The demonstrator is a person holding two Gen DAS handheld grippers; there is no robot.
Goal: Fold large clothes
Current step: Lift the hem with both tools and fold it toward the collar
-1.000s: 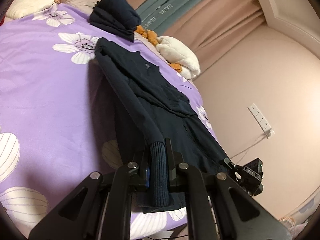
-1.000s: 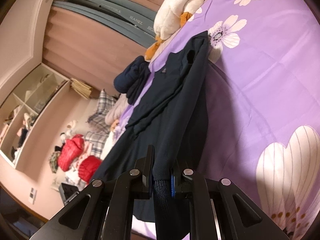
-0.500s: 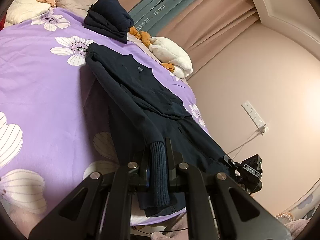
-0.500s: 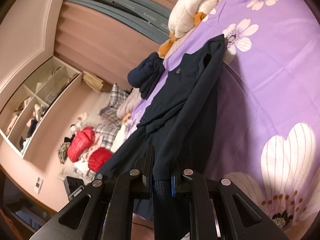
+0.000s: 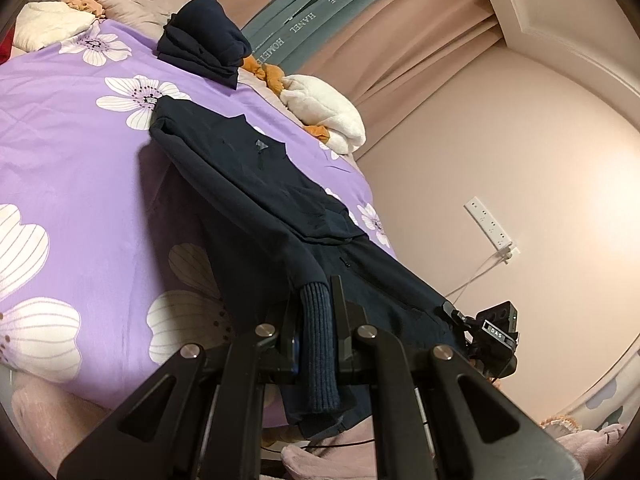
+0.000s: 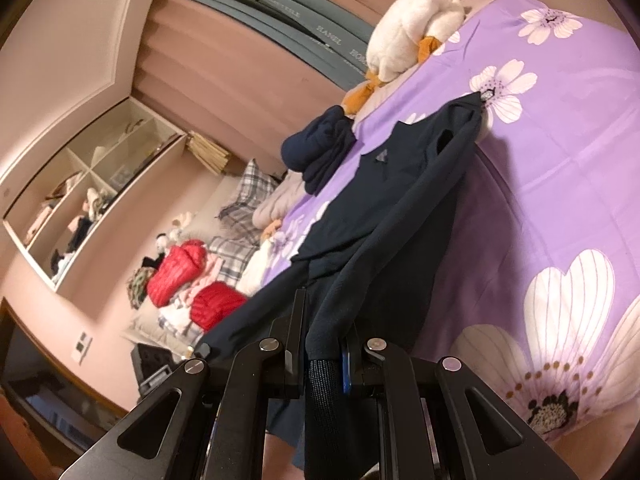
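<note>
Jaws, left: the left gripper [image 5: 316, 312] is clamping its jaws tight on a ribbed navy cuff [image 5: 318, 344], which is hanging down between them.
Jaws, right: the right gripper [image 6: 322, 332] is pinching a second ribbed cuff [image 6: 322, 400] the same way, jaws closed on the cloth.
Garment: a dark navy sweater [image 5: 256, 184] is stretching away from both grippers, its sleeves lifting off the bed while its collar end is lying on the cover further off. A small grey logo [image 5: 261, 144] is showing near the collar.
Bed: a purple cover [image 5: 72, 168] printed with large white flowers is lying under the sweater.
Beyond the sweater: a folded stack of navy clothes [image 5: 204, 46] is sitting at the far side of the bed, just beside a white and orange plush toy [image 5: 324, 116].
Room, right view: red padded jackets [image 6: 180, 276] are lying in a heap below an open wall shelf [image 6: 88, 184].
Wall, left view: a white power strip [image 5: 490, 226] is hanging on the pink wall.
</note>
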